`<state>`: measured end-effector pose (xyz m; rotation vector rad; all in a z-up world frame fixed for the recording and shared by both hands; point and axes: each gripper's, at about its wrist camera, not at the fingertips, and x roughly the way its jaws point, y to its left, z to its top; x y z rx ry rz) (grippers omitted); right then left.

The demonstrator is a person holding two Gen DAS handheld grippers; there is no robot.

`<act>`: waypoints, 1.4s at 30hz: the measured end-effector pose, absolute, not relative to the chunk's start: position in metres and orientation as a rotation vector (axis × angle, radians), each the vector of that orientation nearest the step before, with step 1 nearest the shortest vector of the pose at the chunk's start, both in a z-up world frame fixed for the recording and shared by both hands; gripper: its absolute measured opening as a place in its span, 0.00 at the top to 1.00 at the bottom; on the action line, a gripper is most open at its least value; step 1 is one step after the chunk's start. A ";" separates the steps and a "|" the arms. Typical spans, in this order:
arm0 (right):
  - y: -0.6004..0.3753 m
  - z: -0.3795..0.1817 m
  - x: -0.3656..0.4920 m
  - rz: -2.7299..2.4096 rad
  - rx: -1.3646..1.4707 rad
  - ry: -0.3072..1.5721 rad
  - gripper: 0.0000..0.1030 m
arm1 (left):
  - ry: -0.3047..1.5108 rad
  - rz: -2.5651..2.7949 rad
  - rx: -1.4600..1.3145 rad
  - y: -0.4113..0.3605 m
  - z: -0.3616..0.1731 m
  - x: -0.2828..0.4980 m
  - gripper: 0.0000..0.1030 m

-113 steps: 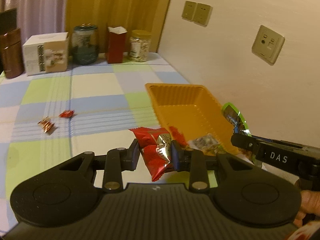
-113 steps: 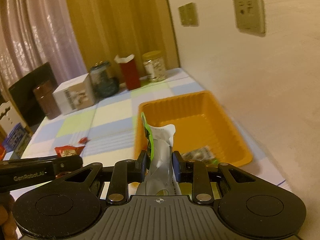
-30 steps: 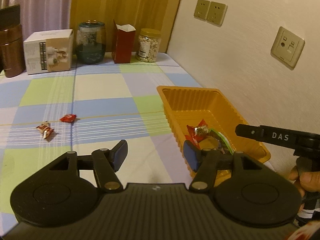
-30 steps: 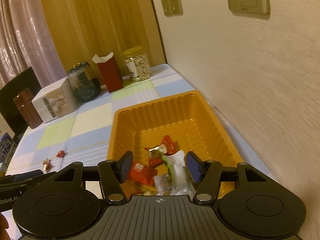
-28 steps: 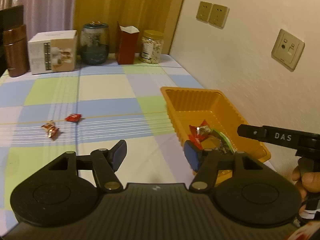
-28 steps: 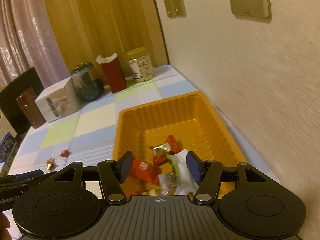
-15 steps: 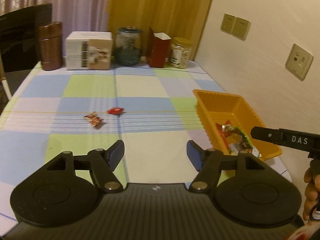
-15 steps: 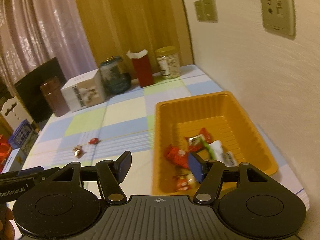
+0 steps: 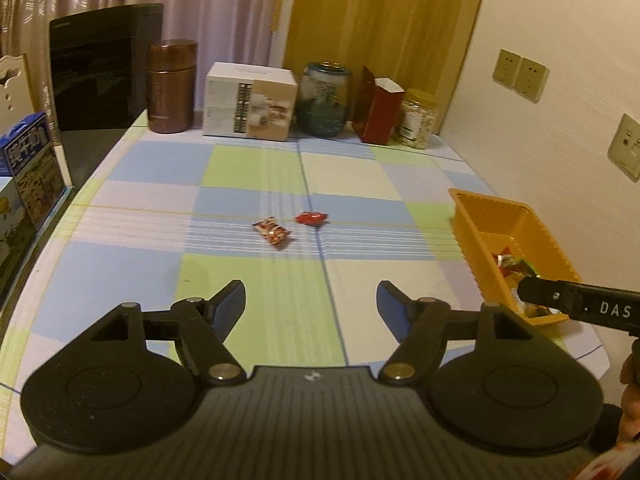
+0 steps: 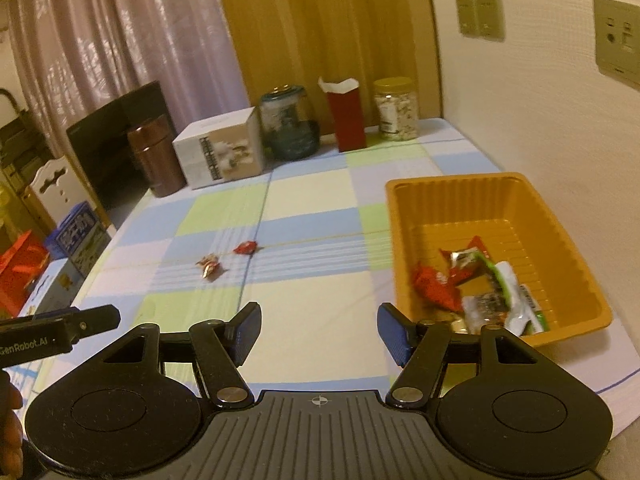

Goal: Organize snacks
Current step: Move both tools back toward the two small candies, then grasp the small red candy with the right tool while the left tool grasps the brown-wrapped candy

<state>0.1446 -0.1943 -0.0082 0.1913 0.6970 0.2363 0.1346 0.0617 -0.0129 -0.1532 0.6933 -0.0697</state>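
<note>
- left gripper (image 9: 311, 300): jaws wide and opening further, nothing between them, only bare checked tablecloth (image 9: 256, 168) beyond the blue pads.
- right gripper (image 10: 319, 330): jaws set wide, empty too; its right finger sits in front of the near rim of the orange tray (image 10: 560, 216).
- done so far, as i judge it: several snacks lie in the tray's near end, among them a red packet (image 10: 434, 286), a white-and-green pouch (image 10: 518, 304) and a dark speckled packet (image 10: 486, 306); exactly how many is hard to count, since they overlap.
- left to do: two small pieces lie out on the cloth, well apart from the tray and near each other, a red candy (image 9: 311, 218) and a brown-and-gold wrapper (image 9: 272, 232).
- pose: both grippers tilt down toward the table, side by side and above it; the left one points roughly at the two loose pieces, and each shows at the edge of the other's view.
- jars and boxes stand along the far edge, untouched.
</note>
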 end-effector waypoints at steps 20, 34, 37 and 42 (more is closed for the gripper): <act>-0.146 -0.035 0.186 0.316 0.133 0.712 0.37 | 0.739 0.002 -0.123 0.093 -0.046 0.169 0.33; -0.111 -0.081 0.271 0.388 0.082 0.730 0.37 | 0.781 -0.003 -0.094 0.105 -0.088 0.245 0.33; -0.106 -0.091 0.291 0.410 0.079 0.724 0.37 | 0.780 -0.003 -0.088 0.107 -0.094 0.260 0.33; -0.093 -0.104 0.322 0.466 0.070 0.722 0.37 | 0.784 -0.003 -0.079 0.107 -0.107 0.287 0.33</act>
